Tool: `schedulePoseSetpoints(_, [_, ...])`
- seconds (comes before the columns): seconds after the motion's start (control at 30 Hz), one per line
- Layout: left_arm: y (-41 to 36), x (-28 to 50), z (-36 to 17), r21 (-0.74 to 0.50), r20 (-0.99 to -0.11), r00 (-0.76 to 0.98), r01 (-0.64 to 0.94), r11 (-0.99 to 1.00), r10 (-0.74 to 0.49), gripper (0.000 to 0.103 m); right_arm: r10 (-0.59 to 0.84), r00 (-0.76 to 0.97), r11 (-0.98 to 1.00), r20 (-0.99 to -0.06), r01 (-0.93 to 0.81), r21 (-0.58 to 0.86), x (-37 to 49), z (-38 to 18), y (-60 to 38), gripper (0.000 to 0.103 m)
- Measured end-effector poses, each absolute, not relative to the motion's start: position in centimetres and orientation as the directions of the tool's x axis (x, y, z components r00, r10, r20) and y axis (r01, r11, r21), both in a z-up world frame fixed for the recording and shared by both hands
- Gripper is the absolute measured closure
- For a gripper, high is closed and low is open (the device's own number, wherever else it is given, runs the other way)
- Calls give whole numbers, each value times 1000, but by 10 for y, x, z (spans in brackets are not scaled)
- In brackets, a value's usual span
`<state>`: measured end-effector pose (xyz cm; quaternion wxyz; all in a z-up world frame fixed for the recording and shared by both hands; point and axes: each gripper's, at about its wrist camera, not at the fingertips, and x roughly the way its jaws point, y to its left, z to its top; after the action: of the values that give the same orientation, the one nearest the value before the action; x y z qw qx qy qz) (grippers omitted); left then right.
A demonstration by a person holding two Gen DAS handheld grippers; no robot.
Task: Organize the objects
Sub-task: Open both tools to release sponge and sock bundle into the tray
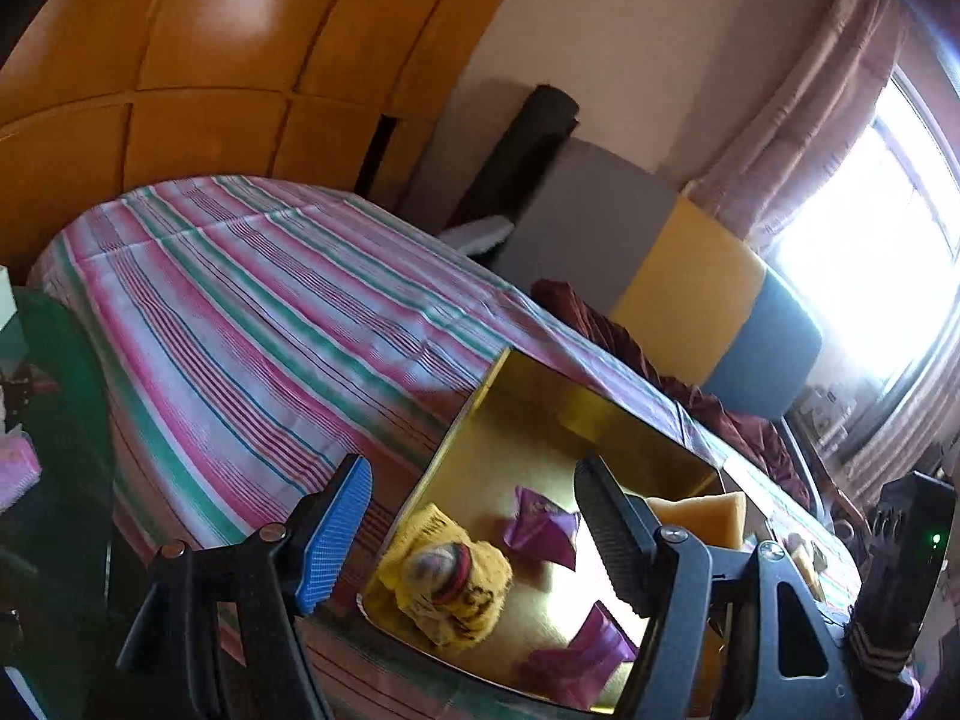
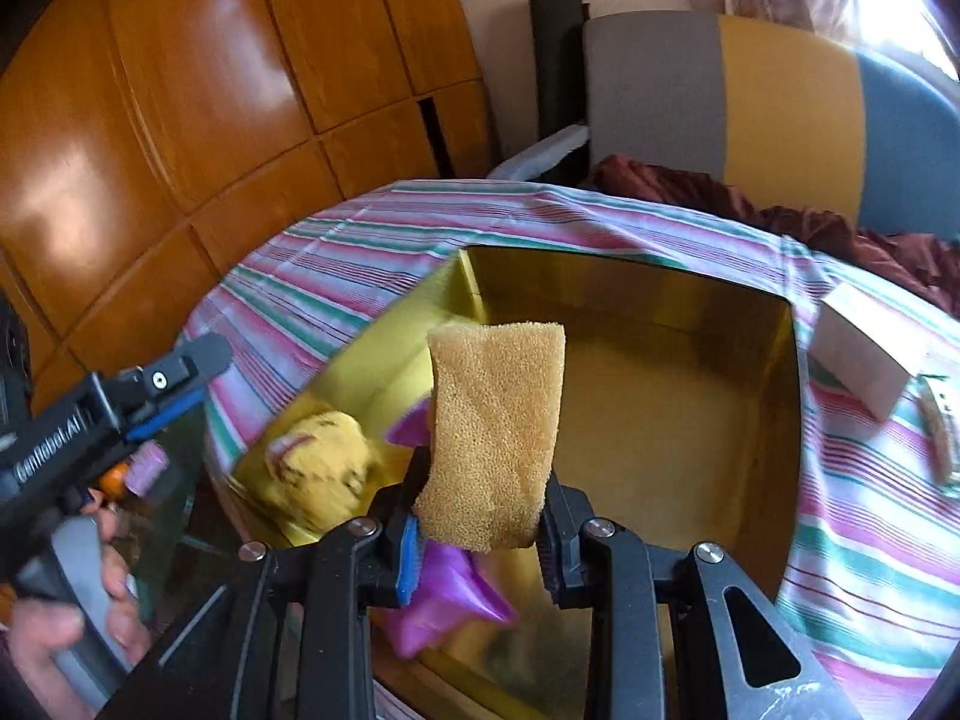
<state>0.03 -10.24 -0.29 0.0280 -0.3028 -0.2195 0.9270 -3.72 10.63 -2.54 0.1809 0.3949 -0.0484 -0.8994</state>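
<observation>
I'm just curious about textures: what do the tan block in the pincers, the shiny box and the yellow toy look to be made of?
Tan block: probably foam sponge, matte, pitted with small pores.
Box: shiny gold lining that mirrors its contents, possibly foil-faced card or metal; I can't tell which.
Yellow toy: soft plush fabric, fuzzy surface with dark stripes.

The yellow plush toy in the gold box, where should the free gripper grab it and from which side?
Probably from above. The yellow plush toy lies low in the gold box, near its wall, so a side approach looks blocked. Close across its rounded middle, the bulkiest soft part. The left gripper is open and empty above it; the right gripper is busy holding the sponge.
</observation>
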Motion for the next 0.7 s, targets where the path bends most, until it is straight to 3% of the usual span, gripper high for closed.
schedulePoseSetpoints(0.27, [-115,1,-2,-448,-537,-828,121,-886,159,31,-436,-537,-893,-722,356,274,-43,-32,71,69])
schedulePoseSetpoints(0.47, [-118,1,-3,-456,-539,-826,126,-881,161,31,-450,-515,-885,-730,366,287,-36,-40,64,36])
schedulePoseSetpoints(0.7, [-114,2,-3,-450,-544,-823,118,-885,167,31,-402,-598,-910,-693,342,232,-24,-24,78,36])
